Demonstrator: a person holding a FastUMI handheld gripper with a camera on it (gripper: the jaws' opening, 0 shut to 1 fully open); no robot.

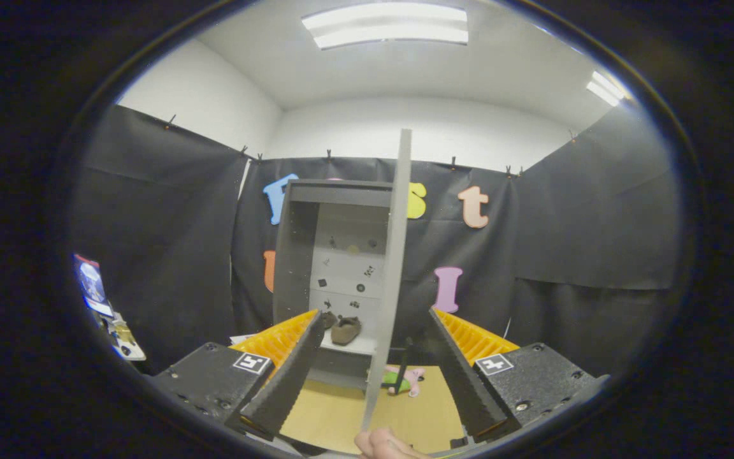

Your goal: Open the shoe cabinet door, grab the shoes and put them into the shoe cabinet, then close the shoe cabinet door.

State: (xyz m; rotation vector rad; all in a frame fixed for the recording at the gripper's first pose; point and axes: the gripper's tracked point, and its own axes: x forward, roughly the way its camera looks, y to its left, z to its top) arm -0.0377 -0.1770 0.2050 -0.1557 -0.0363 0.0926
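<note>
The gripper has its two fingers spread wide apart, not pinching anything, with ridged, sawtooth inner faces and ribbed plastic behind them. Each finger base is a blocky housing with a small square marker stuck on top. Right between the fingers stands the cabinet door, swung open and seen edge-on, so it reads as a thin flat grey slab, tall and straight, matte like painted board. Neither finger touches it as far as I can tell. Beyond the fingers sits the cabinet itself, a plain boxy grey carcass with flat panels and a pale back wall dotted with small dark marks and holes. The shoes are already inside on the lower shelf, just behind the left finger's tip: brownish, soft-looking and rounded, one partly hidden by the finger. The table below is smooth, light wood-toned. On it, just beyond the door's bottom edge, lies a small squishy-looking toy in pink and green, with a dark stick-like piece beside it. A fingertip of a person pokes in nearest the camera, under the door.
</note>
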